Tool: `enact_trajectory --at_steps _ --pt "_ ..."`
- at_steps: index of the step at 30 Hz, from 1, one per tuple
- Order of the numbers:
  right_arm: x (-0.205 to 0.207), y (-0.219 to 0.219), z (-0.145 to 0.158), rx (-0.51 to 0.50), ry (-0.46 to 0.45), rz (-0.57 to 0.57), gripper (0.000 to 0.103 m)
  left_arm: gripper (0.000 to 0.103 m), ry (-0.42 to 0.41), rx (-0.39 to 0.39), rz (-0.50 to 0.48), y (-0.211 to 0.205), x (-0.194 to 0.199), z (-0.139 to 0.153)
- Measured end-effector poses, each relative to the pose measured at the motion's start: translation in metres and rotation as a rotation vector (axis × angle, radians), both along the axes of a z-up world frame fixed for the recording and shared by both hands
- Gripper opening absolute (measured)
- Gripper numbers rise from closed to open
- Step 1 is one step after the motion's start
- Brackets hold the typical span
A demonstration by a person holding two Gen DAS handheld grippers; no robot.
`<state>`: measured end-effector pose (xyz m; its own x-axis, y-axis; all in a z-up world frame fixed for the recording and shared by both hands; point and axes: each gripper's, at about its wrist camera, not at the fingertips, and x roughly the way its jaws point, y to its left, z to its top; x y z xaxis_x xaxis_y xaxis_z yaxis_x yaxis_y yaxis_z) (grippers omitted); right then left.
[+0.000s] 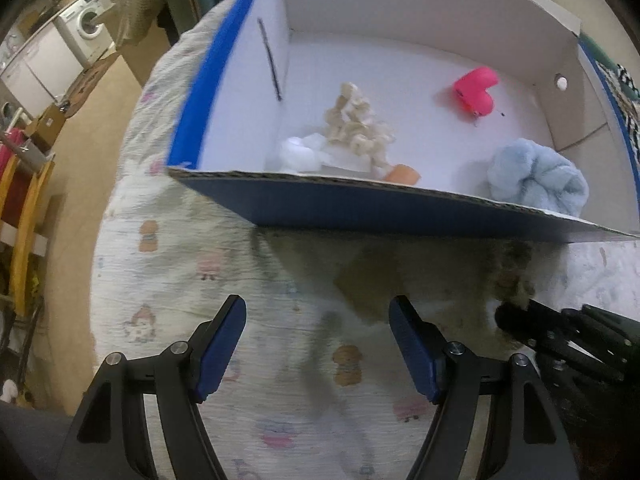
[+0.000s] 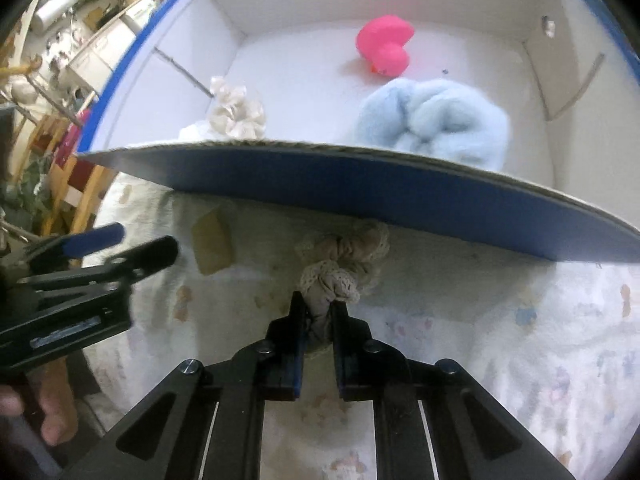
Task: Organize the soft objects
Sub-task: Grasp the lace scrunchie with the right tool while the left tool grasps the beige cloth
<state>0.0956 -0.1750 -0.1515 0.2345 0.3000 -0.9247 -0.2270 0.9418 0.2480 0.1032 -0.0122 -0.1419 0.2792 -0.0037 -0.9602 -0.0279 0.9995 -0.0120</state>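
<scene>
The box's near wall (image 2: 360, 184) hid the lower edge of the blue towel (image 2: 436, 120) and most of the white cloth (image 2: 192, 132) at ten o'clock in the right wrist view. In the left wrist view an orange object (image 1: 402, 174) showed only its top above that wall. The beige scrunchie (image 2: 340, 272) lay smeared by motion blur in the left view, at three o'clock. The right gripper (image 1: 560, 336) was cut off by the frame's edge.
</scene>
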Motion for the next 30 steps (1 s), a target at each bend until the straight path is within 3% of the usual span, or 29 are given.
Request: enact_trajectory --at_steps 4,6,11,12,13,17,18,20,24,30 --pt "-0.012 -0.010 0.010 0.014 -0.010 -0.038 0.014 0.071 0.029 -0.094 0.020 -0.003 0.007 -0.005" --pt "-0.004 -0.022 0.009 0.022 -0.006 -0.056 0.014 0.070 0.032 -0.101 0.013 -0.008 0.013 -0.009" --pt "-0.004 -0.025 0.008 0.022 -0.012 -0.070 0.014 0.055 0.065 -0.094 0.003 -0.013 0.030 -0.025" --pt "-0.003 -0.023 0.007 0.021 -0.015 -0.070 0.014 0.047 0.071 -0.094 0.006 -0.012 0.032 -0.028" --pt "-0.003 -0.022 0.008 0.021 -0.017 -0.071 0.014 0.039 0.079 -0.103 0.009 -0.010 0.035 -0.031" --pt "-0.002 -0.022 0.010 0.022 -0.021 -0.067 0.014 0.026 0.091 -0.142 0.020 -0.004 0.043 -0.034" --pt "-0.002 -0.021 0.011 0.023 -0.024 -0.066 0.014 0.018 0.092 -0.151 0.019 -0.003 0.044 -0.034" --pt "-0.003 -0.023 0.015 0.027 -0.028 -0.062 0.014 0.014 0.092 -0.167 0.014 -0.001 0.045 -0.031" --pt "-0.008 -0.028 0.020 0.030 -0.033 -0.059 0.014 0.012 0.076 -0.179 0.010 0.009 0.041 -0.024" --pt "-0.018 -0.030 0.029 0.028 -0.046 -0.048 0.014 0.012 0.037 -0.135 0.008 0.017 0.025 -0.005"
